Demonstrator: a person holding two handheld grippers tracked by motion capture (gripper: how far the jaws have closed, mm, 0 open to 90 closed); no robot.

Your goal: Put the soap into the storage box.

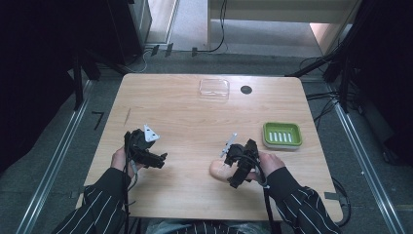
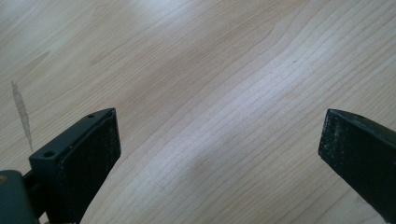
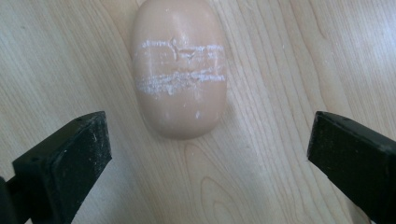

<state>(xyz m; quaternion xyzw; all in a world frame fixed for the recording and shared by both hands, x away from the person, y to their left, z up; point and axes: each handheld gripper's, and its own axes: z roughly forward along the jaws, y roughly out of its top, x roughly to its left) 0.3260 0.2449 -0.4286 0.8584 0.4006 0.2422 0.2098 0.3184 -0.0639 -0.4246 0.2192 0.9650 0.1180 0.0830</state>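
On the near right of the wooden table (image 1: 195,117), a peach-coloured oval soap bar (image 3: 180,70) lies flat on the wood, in front of the right gripper (image 1: 237,168). Right gripper view: jaws spread wide, nothing between them, the soap's near end sits just ahead of the gap, slightly left of centre. Two rough whitish scrape bands run across the soap's top. From the high view the soap (image 1: 220,169) pokes out to the left of the right gripper, partly hidden under it; whether the gripper touches it, can't tell. The right hand (image 1: 271,163) holds that gripper low over the table, striped sleeve behind it, cable trailing back toward the table edge.

Left gripper (image 1: 157,158) sits at the near left, well apart from the soap, held by the left hand (image 1: 119,159). Its jaws are also wide apart, over bare wood, gripping nothing. A grey three-cornered plate (image 1: 150,134) tops it. Left gripper view shows a pale scuff mark (image 2: 22,114) on the wood off to the left.

Green soap dish (image 1: 282,135) with a slotted white insert stands near the right edge, beyond the right gripper and apart from the soap. Clear plastic lid or box (image 1: 214,88) rests at the far edge, middle, with a dark round grommet (image 1: 246,89) just beside it to the right. Floor around the table carries cables and metal rails.
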